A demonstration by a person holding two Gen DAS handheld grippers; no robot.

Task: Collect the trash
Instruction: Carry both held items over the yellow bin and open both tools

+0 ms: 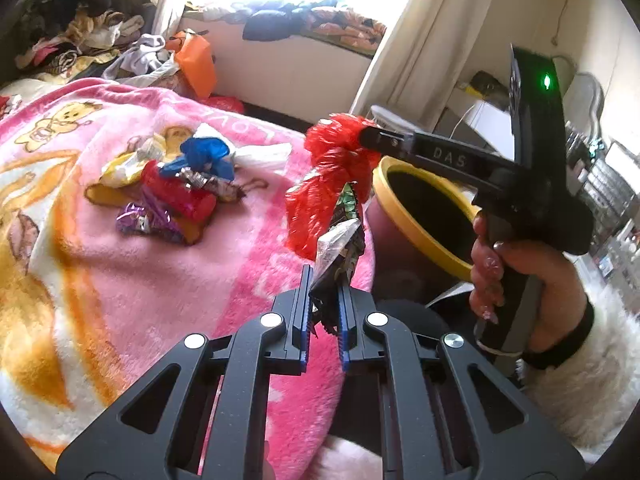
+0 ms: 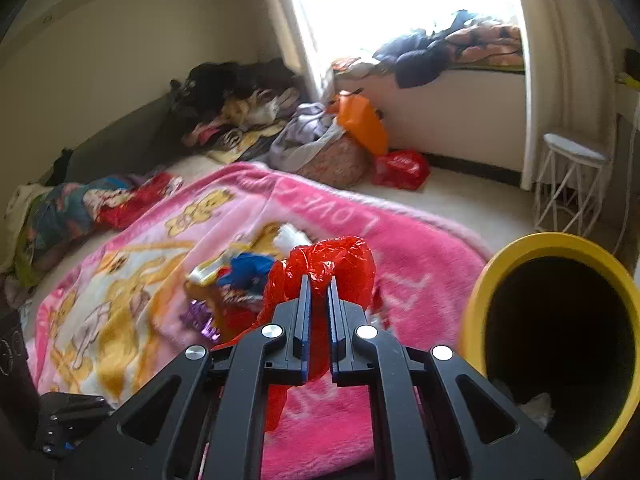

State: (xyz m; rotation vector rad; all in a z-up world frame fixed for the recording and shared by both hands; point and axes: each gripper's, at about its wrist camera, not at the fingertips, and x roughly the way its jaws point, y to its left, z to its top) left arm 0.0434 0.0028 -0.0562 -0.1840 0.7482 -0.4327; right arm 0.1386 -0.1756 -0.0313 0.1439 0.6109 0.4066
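Note:
My left gripper (image 1: 325, 280) is shut on a crumpled dark foil snack wrapper (image 1: 340, 248), held up over the edge of the pink blanket (image 1: 160, 280). My right gripper (image 2: 318, 284) is shut on a red plastic bag (image 2: 332, 258); in the left wrist view it (image 1: 366, 140) holds the bag (image 1: 328, 184) beside the yellow-rimmed bin (image 1: 404, 208). The bin (image 2: 532, 244) stands right of the blanket, dark inside, with pale trash at its bottom. A pile of wrappers (image 1: 180, 188) lies on the blanket, also in the right wrist view (image 2: 236, 280).
The pink blanket (image 2: 420, 264) covers the floor. Piled clothes (image 2: 240, 108), a basket with an orange bag (image 2: 360, 124), a red bag (image 2: 400, 168) and a white wire stool (image 2: 572, 184) stand beyond it. Clothes lie on the window ledge (image 2: 460, 52).

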